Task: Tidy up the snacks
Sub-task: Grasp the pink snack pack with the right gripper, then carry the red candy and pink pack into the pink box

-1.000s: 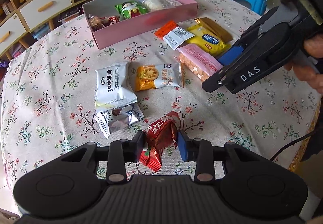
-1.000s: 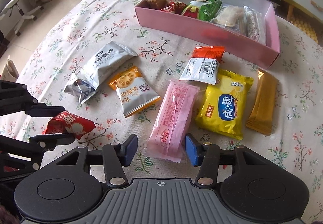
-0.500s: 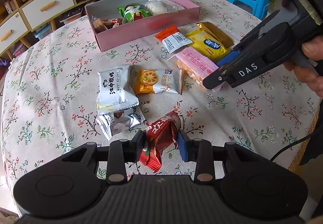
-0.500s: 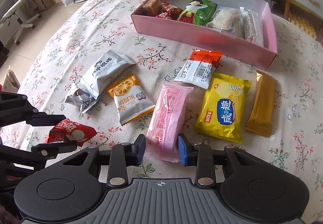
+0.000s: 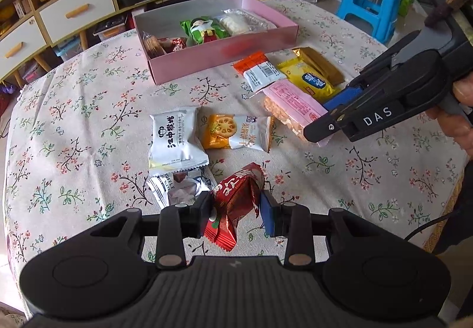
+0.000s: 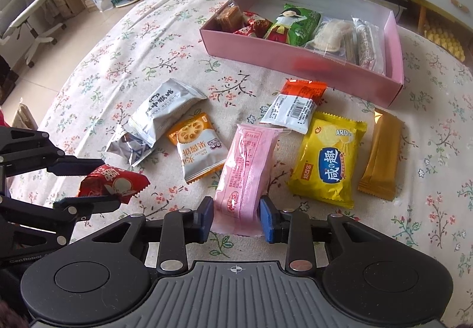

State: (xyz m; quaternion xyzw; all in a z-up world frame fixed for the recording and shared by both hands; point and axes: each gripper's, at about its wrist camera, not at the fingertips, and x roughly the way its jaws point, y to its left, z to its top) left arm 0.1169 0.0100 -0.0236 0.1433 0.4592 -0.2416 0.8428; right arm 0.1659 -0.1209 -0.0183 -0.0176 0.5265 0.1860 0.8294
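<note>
My left gripper (image 5: 235, 208) is shut on a red snack packet (image 5: 236, 198), held just above the floral tablecloth; the same packet (image 6: 113, 183) shows at the left of the right wrist view. My right gripper (image 6: 236, 217) is shut on the near end of a long pink snack packet (image 6: 246, 171), also seen in the left wrist view as the pink packet (image 5: 291, 105) under the right gripper (image 5: 322, 124). A pink box (image 5: 224, 47) with several snacks inside sits at the far side of the table.
Loose on the cloth lie a white packet (image 6: 165, 112), a silver packet (image 6: 127, 147), an orange-and-white biscuit packet (image 6: 196, 147), an orange-topped packet (image 6: 295, 106), a yellow packet (image 6: 328, 159) and a gold bar (image 6: 380, 153). A blue stool (image 5: 372, 0) stands beyond the table.
The right gripper's jaws have closed onto the near end of the pink packet, which has lifted and turned slightly. The left gripper keeps its hold on the red packet, unmoved.
</note>
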